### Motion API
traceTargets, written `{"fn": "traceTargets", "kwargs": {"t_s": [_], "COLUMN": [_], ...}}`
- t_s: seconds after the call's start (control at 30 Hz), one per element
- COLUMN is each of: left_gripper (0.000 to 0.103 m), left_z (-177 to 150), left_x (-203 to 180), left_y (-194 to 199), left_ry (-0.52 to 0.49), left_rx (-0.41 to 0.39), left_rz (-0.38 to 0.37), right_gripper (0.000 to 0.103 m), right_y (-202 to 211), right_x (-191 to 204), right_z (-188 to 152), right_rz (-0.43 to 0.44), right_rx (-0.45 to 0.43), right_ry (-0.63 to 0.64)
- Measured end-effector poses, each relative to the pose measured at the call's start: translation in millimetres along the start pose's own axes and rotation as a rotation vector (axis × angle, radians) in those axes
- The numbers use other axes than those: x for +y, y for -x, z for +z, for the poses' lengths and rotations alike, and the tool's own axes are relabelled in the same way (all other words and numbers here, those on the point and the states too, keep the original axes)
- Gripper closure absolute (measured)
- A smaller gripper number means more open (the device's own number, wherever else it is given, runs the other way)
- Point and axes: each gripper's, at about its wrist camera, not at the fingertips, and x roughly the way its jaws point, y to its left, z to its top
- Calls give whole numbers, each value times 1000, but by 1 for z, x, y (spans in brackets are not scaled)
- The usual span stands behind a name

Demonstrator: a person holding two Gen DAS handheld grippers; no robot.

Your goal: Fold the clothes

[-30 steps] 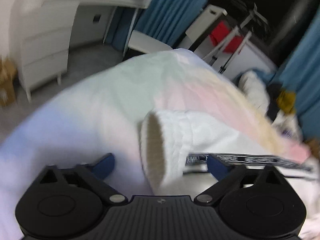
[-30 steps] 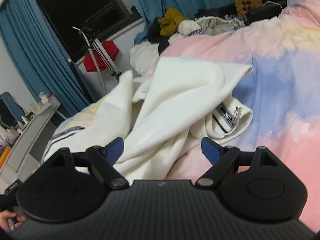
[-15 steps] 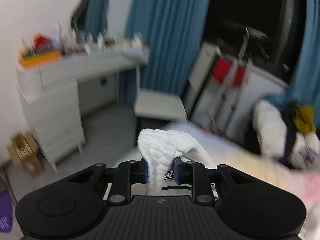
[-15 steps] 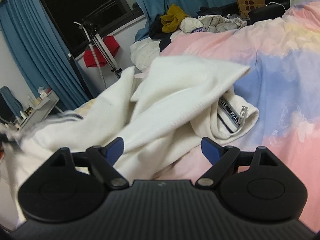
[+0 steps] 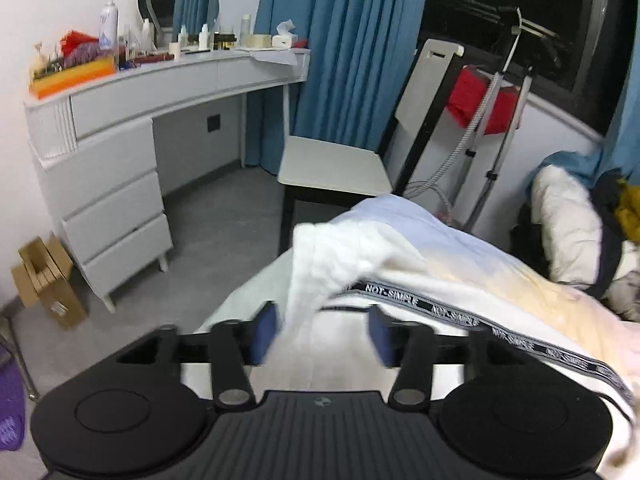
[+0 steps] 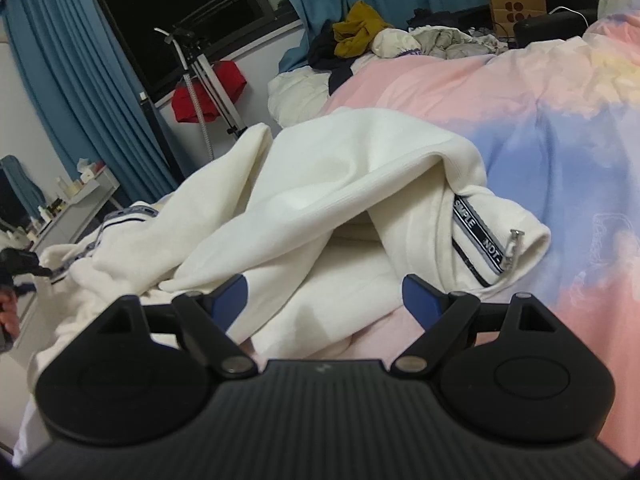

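A cream-white garment (image 6: 320, 200) with black lettered tape trim lies crumpled on a pastel bedspread (image 6: 560, 128). In the left wrist view its ribbed cuff (image 5: 324, 256) and taped sleeve (image 5: 460, 312) drape near the bed's edge. My left gripper (image 5: 322, 334) is open, the cuff hanging loose between its blue pads, closer to the left pad (image 5: 266, 330). My right gripper (image 6: 326, 294) is open and empty, just in front of the garment's folded body. A metal zip pull (image 6: 512, 246) sticks out by the taped hem.
A white chair (image 5: 336, 168) and a white dresser with drawers (image 5: 112, 184) stand beyond the bed's edge. A clothes pile (image 6: 380, 40) and paper bag (image 6: 516, 4) lie at the bed's far side. A tripod stand with red cloth (image 6: 208, 88) is by the window.
My left gripper was shut on the ribbed cuff half a second ago and has opened; the cuff now sags between the pads. The garment has shifted left on the bed. The right gripper stayed open.
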Motion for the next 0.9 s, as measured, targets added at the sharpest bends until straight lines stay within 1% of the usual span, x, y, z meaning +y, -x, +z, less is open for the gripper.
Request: {"fn": "traceTargets", "kwargs": {"t_s": [0.03, 0.1, 0.13, 0.27, 0.37, 0.4, 0.47, 0.57, 0.63, 0.73, 0.77, 0.8, 0.83, 0.9], "left_gripper": [25, 23, 21, 18, 12, 9, 6, 5, 7, 8, 9, 12, 12, 12], "left_z": [-1, -4, -10, -33, -77, -97, -139, -202, -228, -262, -271, -275, -279, -279], "left_x": [8, 25, 34, 68, 81, 87, 91, 92, 88, 88, 91, 90, 94, 97], "left_y": [9, 26, 44, 116, 172, 191, 211, 218, 206, 178, 163, 150, 140, 126], "left_ry": [11, 33, 56, 148, 257, 310, 413, 505, 502, 524, 544, 570, 619, 645], "left_rx": [-4, -11, -12, -13, 54, 95, 172, 278, 319, 323, 337, 356, 358, 348], "left_rz": [-13, -41, -68, -179, -259, -267, -343, -418, -448, -411, -397, -388, -376, -395], "right_gripper": [17, 17, 17, 17, 17, 17, 17, 17, 17, 17, 17, 17, 17, 17], "right_y": [0, 3, 5, 13, 23, 27, 34, 44, 51, 59, 61, 62, 63, 63], "right_x": [0, -1, -1, -1, -2, -3, -4, -8, -11, -17, -20, -22, -24, -28], "right_z": [0, 0, 1, 2, 1, 1, 2, 3, 2, 0, 0, -1, -1, -1], "right_rz": [2, 5, 1, -19, -19, -18, -16, -12, -4, 9, 14, 15, 14, 12], "right_rx": [0, -1, 0, 10, 6, 2, -9, -21, -27, -34, -37, -41, -44, -48], "right_ry": [-1, -8, -7, -5, -5, -3, -5, -22, -38, -74, -90, -104, -117, -148]}}
